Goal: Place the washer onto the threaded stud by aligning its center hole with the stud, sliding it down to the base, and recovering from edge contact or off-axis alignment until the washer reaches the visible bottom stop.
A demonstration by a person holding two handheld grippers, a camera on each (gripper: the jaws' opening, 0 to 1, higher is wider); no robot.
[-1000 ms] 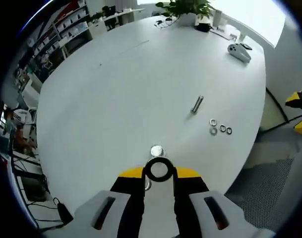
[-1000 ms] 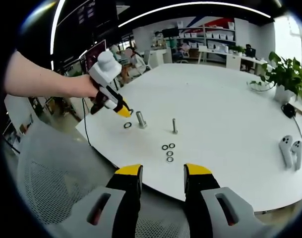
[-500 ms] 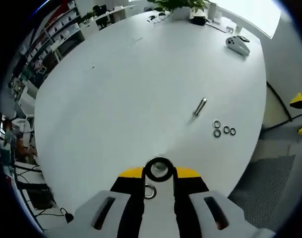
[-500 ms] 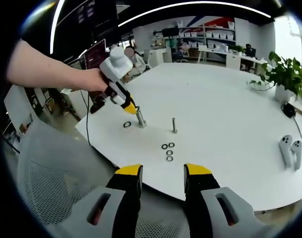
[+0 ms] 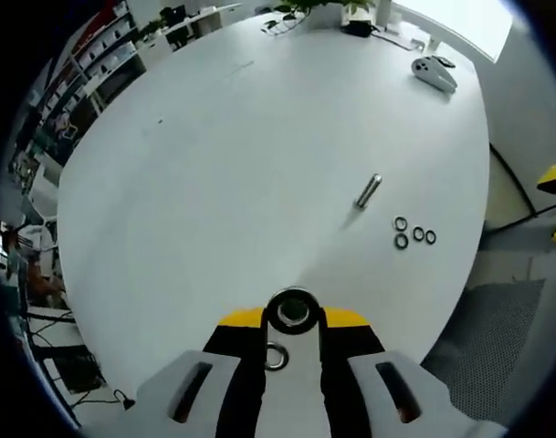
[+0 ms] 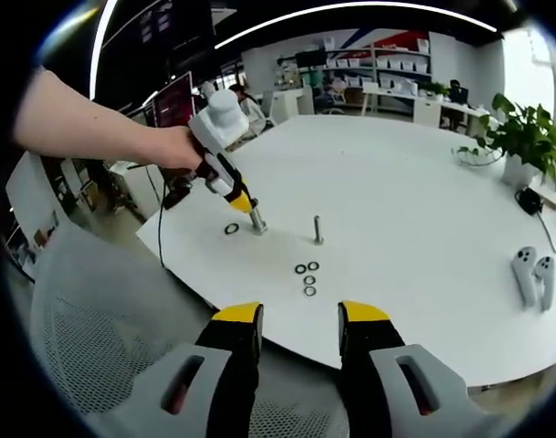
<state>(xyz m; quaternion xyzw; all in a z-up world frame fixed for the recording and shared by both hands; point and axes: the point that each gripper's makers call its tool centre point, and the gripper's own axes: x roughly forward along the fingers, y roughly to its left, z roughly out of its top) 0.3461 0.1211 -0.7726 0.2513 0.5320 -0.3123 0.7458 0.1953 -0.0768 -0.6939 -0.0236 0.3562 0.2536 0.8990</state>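
Your left gripper [image 5: 292, 321] works close to the near edge of the white table [image 5: 241, 173], whose top lies wide and bare beyond. Its jaws pinch the washer [image 5: 291, 310], held right over the threaded stud [image 6: 257, 219]; another washer [image 5: 276, 357] lies on the table just beside. Your right gripper [image 6: 298, 321] hangs off the table edge, jaws spread, well apart from three loose washers [image 6: 307, 278].

Shiny metal washer [image 5: 291, 311], matt table [image 5: 232, 164].
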